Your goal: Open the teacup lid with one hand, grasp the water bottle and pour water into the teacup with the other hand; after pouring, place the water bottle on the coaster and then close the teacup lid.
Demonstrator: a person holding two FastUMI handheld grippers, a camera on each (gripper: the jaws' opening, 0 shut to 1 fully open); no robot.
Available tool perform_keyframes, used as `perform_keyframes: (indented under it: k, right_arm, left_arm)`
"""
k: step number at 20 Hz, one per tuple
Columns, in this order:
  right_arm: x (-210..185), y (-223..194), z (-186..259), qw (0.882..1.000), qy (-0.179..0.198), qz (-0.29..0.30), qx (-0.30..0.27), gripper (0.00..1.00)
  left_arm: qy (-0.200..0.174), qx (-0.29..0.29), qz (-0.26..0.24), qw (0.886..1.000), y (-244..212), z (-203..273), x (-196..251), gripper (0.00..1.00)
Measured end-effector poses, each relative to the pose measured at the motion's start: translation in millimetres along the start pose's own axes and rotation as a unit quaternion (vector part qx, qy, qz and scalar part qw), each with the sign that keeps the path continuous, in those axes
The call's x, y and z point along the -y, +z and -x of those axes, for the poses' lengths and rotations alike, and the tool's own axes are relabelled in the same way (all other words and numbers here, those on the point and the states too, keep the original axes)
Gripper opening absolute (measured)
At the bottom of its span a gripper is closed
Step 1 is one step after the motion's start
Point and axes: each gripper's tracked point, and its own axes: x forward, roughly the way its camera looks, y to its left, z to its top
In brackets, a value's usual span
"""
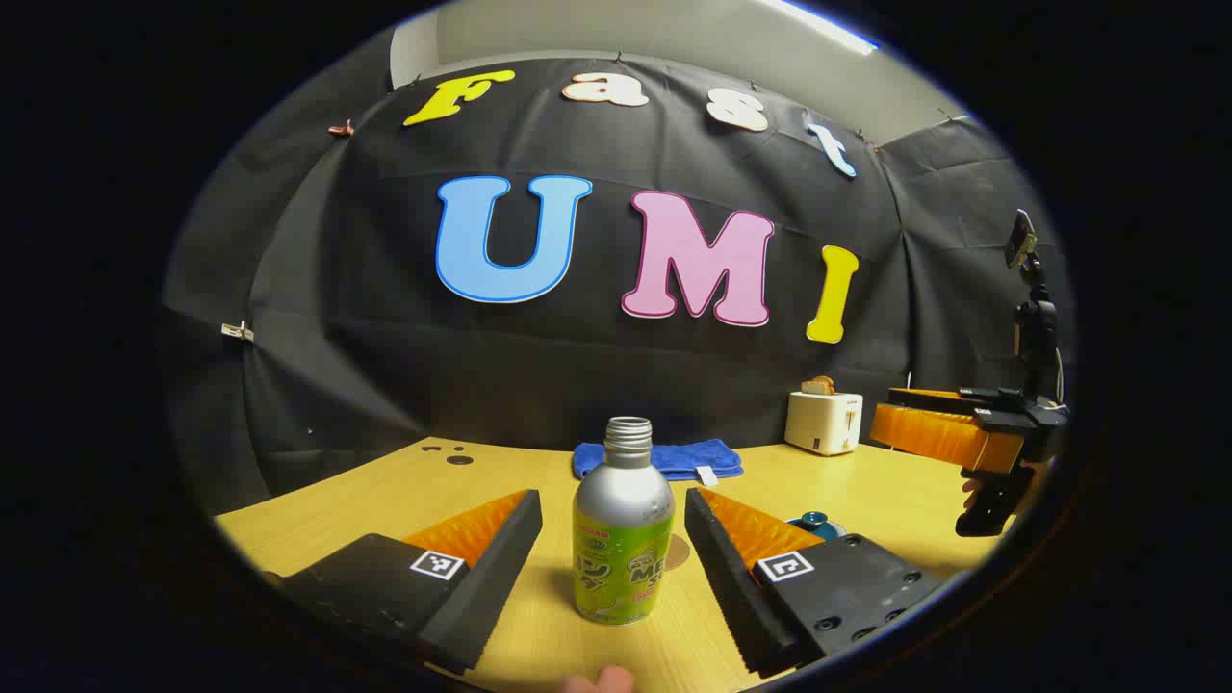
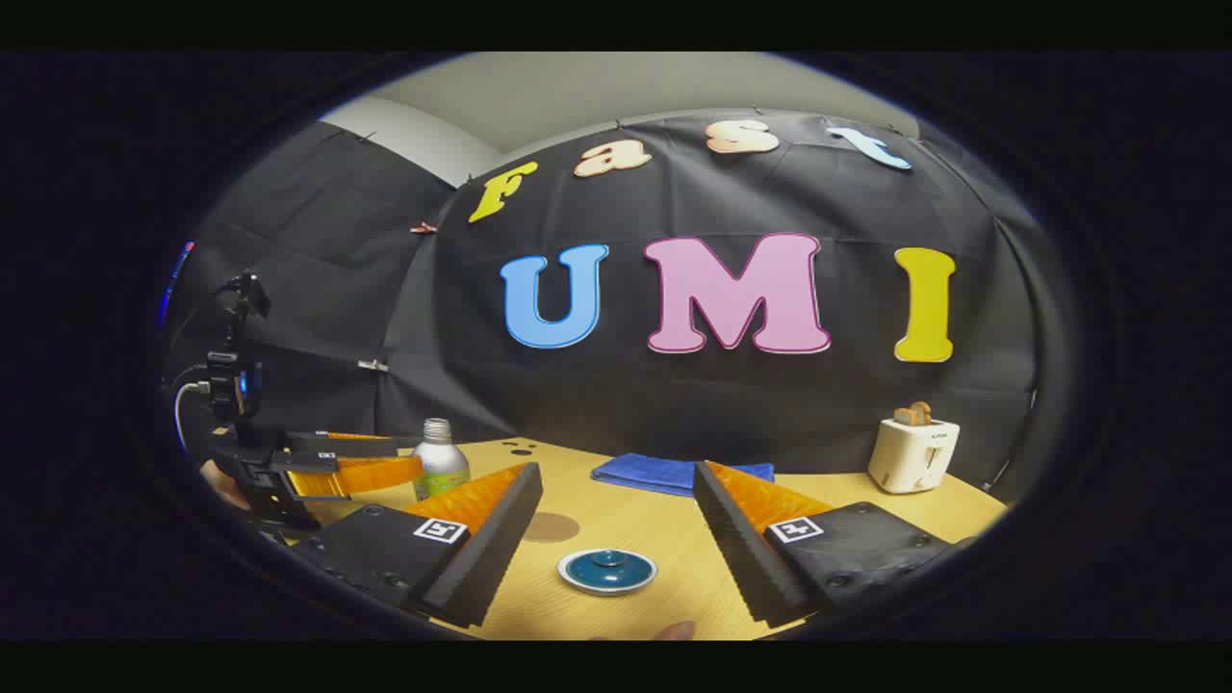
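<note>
On the wooden table [image 1: 385,500], centre front in the left gripper view: one water bottle [image 1: 623,525], upright, uncapped, silver body with a green label band. It stands between the left gripper [image 1: 612,539] fingers, which are spread wide, clear of the bottle on both sides. Just behind the bottle on its right, a thin brown coaster [image 1: 680,551], partly hidden by the bottle.

In the right gripper view, centre front: one teacup lid [image 2: 607,570], dark teal with a pale rim and a small knob, sitting on the table between the right gripper [image 2: 612,534] fingers. The jaws stand wide apart and touch nothing. The cup under the lid cannot be made out. Left of and behind the lid, the coaster shows as a flat brown disc.

At the back of the table: one blue cloth [image 1: 662,459], folded flat, near the wall. To its right, one cream toaster [image 2: 912,454] with a slice of bread [image 2: 914,414] standing in its slot.

At the left edge of the right gripper view: the left gripper seen from the side, held by a hand [image 2: 223,486], with the bottle standing at its fingers.
</note>
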Motion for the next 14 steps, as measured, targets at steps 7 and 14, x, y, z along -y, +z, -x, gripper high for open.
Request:
perform_keyframes:
  k: [7,14]
  right_arm:
    - [8,-2,2,1.0,-0.007,-0.006,-0.009,0.97]
    - [17,7,1,1.0,-0.012,0.004,-0.003,0.98]
  left_arm:
    - [-0.006,0.006,-0.005,1.0,3,1,6,0.95]
    - [-0.002,0.006,-0.011,1.0,1,-2,3,0.95]
